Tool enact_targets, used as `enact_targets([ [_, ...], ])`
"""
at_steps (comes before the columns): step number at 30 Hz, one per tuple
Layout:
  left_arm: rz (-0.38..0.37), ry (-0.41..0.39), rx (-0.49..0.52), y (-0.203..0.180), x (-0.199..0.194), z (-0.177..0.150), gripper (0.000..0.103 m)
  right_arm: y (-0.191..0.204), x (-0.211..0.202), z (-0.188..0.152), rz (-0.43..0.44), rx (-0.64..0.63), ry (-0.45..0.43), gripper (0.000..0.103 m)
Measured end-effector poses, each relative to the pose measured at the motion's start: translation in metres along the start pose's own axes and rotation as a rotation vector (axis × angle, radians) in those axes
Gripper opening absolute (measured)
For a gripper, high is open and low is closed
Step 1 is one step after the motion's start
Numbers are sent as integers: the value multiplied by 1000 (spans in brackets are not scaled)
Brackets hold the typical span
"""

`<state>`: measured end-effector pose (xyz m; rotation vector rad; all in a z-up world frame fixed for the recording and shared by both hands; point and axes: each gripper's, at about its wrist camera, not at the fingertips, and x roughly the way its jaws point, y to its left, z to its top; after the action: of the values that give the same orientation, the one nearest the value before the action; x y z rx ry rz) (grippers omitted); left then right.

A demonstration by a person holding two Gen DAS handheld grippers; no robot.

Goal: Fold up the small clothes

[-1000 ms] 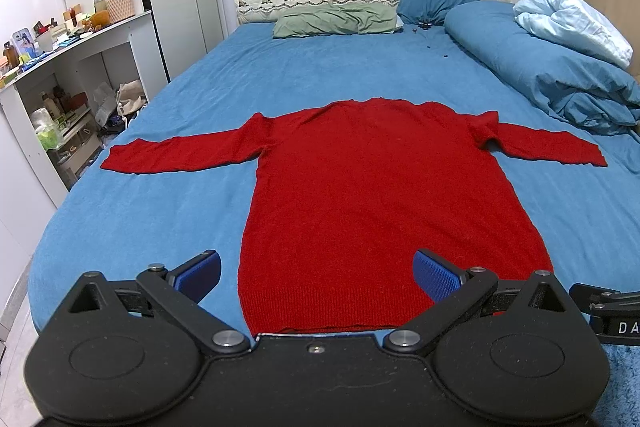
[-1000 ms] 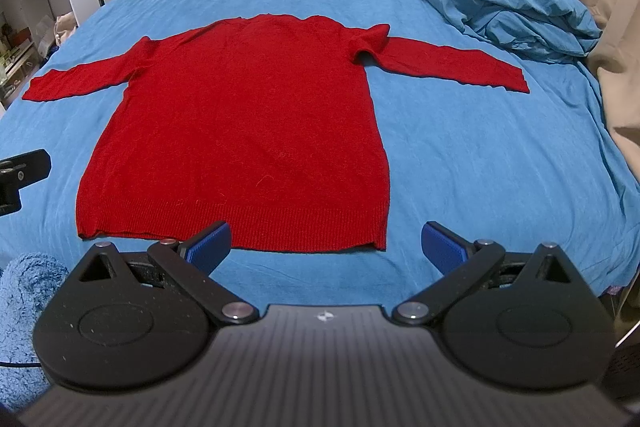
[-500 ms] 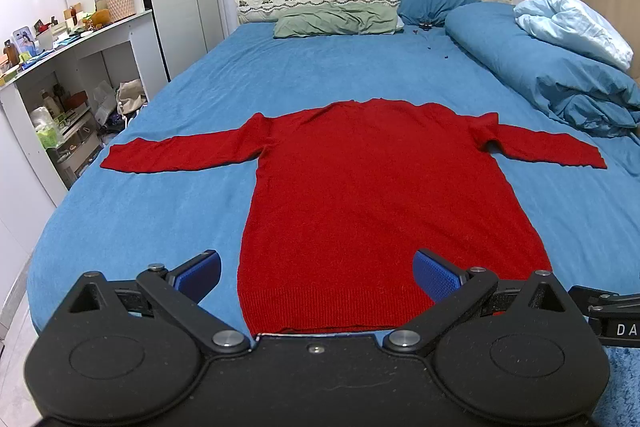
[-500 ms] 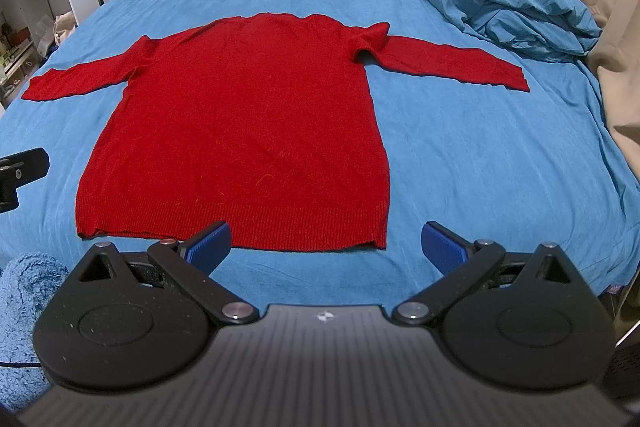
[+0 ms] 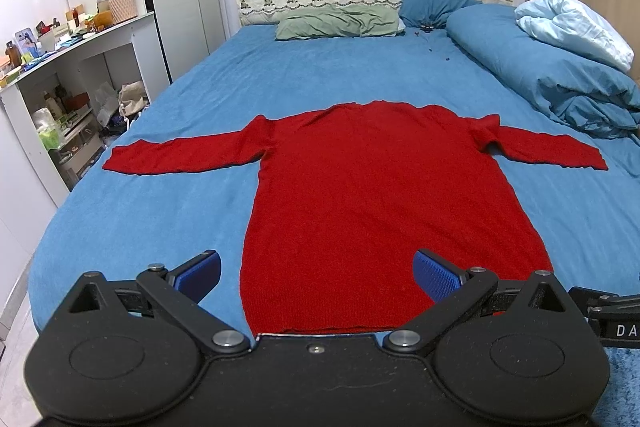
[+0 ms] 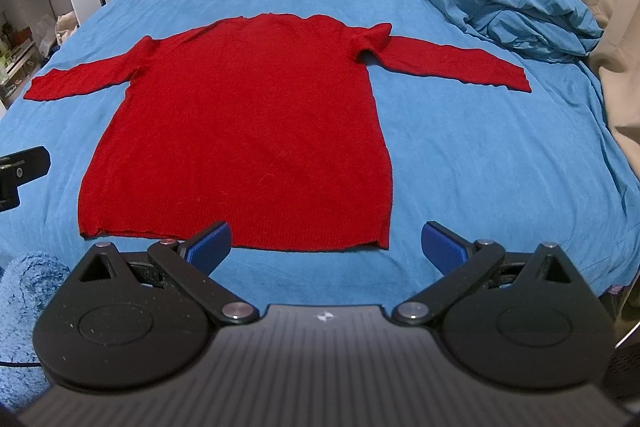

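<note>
A red long-sleeved sweater (image 5: 380, 195) (image 6: 248, 131) lies flat on the blue bed, both sleeves spread out sideways and its hem toward me. My left gripper (image 5: 318, 277) hovers open over the hem's left half, nothing between its blue pads. My right gripper (image 6: 326, 247) is open too, held just short of the hem near its right corner. Neither touches the cloth. The right sleeve's armpit shows a small bunched fold (image 6: 372, 39).
A rolled blue duvet (image 5: 560, 75) with a pale blanket lies along the bed's right side. Pillows (image 5: 340, 23) and a headboard with plush toys sit at the far end. A white desk (image 5: 80, 55) with clutter stands left. A fluffy blue cloth (image 6: 24, 287) shows at bottom left.
</note>
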<state>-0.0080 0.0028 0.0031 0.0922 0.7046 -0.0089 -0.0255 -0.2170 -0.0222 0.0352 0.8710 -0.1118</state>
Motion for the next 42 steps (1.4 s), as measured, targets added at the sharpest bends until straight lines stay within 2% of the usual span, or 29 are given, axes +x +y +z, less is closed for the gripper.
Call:
enact_targets([
  [4, -23, -4, 2, -1, 1, 4, 103, 0, 2, 1, 5, 7, -10, 103],
  [8, -47, -44, 23, -7, 4, 27, 103, -11, 0, 14, 2, 31, -43, 103],
  [15, -103, -218, 75, -38, 29, 119, 103, -56, 5, 77, -56, 81, -146, 103],
  [17, -128, -225, 88, -52, 49, 146, 103, -77, 14, 101, -60, 117, -172, 103],
  [22, -264, -134, 40, -95, 127, 205, 103, -125, 60, 153, -104, 194, -194, 103],
  [26, -252, -53, 66, -144, 205, 229, 103, -162, 115, 177, -147, 245, -172, 103],
  [30, -266, 13, 79, -185, 276, 227, 103, -202, 176, 178, -147, 328, -144, 103],
  [36, -271, 103, 140, -233, 371, 205, 103, -249, 264, 154, -115, 488, -94, 103],
  [39, -287, 172, 120, -247, 408, 194, 103, -271, 298, 141, -108, 588, -117, 103],
  [42, -273, 203, 134, -259, 433, 185, 103, -295, 321, 134, -128, 675, -160, 103],
])
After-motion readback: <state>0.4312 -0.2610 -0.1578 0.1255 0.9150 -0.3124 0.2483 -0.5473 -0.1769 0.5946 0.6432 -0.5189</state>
